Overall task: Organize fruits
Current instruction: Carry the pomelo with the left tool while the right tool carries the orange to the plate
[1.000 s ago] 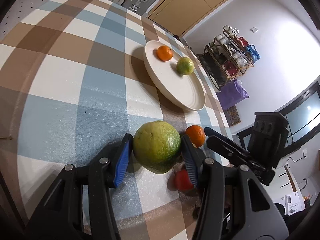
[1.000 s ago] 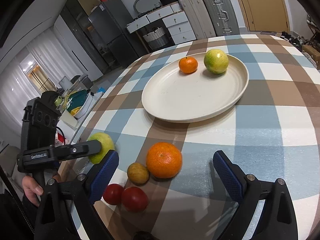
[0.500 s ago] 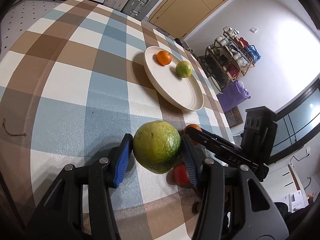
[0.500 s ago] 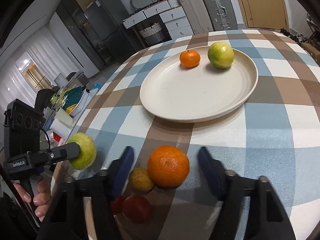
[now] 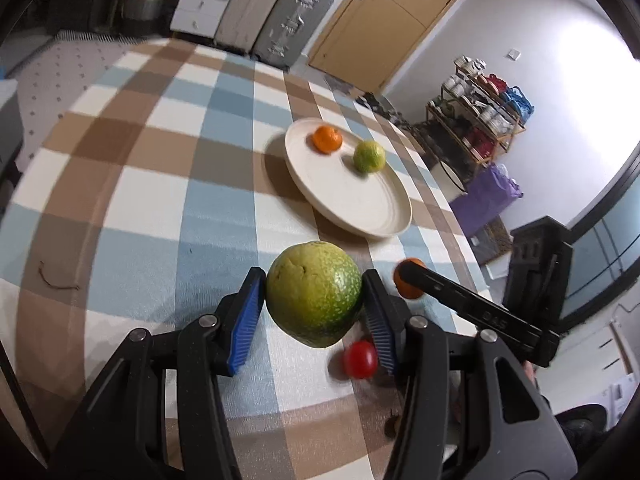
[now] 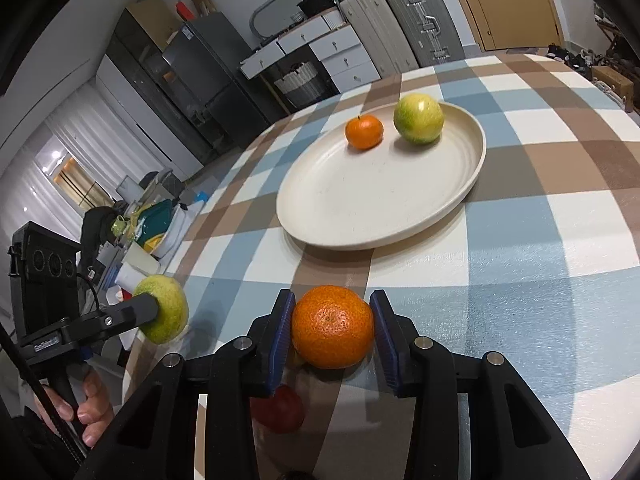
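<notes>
1. Checked cloth (image 5: 168, 184) covers the table; suitcases (image 6: 404, 24) and a door (image 5: 384, 20) stand behind.
2. Left gripper (image 5: 314, 306) clamps a green fruit (image 5: 314, 304), off the cloth.
3. Right gripper (image 6: 332, 330) is closing on an orange (image 6: 332, 326), near the plate (image 6: 360, 208).

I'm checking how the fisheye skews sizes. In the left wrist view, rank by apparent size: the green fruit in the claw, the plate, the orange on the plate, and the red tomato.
1. Plate
2. Green fruit in the left claw; it is nearest the camera, so it looks enlarged
3. Red tomato and orange on the plate: alike, and the tomato is nearer, so unranked
</notes>
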`<state>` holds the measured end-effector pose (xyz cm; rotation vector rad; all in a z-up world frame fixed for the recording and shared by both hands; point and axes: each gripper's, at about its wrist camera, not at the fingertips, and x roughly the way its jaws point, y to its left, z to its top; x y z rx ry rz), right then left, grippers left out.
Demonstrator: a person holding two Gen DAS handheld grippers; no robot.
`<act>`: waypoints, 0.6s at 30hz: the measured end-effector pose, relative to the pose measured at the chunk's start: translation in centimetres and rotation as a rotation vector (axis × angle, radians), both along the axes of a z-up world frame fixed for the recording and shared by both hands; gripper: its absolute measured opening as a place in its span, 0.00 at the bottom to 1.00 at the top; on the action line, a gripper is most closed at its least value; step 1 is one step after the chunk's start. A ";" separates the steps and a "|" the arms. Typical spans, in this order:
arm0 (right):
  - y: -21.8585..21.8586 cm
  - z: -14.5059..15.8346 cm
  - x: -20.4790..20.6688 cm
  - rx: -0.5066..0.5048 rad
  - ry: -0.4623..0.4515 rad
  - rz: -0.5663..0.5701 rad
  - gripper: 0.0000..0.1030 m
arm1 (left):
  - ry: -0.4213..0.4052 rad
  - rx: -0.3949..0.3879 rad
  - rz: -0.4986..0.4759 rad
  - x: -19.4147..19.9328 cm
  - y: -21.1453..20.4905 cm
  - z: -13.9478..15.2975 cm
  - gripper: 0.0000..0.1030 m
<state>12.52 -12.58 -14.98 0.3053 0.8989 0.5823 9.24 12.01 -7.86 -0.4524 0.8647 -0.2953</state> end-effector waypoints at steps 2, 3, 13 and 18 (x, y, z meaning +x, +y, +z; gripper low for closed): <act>-0.4 0.5 -0.1 0.025 -0.006 0.006 0.38 | -0.016 0.003 -0.002 0.0 -0.4 0.7 0.45; -0.6 0.8 -0.3 0.031 -0.014 0.002 0.38 | -0.021 0.006 -0.005 0.0 -0.7 0.9 0.45; -1.6 3.0 -0.5 0.071 -0.064 0.007 0.38 | -0.027 0.020 0.004 1.9 -2.1 2.1 0.45; -1.8 3.8 0.3 0.079 -0.080 0.016 0.38 | -0.036 0.028 -0.004 3.5 -2.5 2.8 0.45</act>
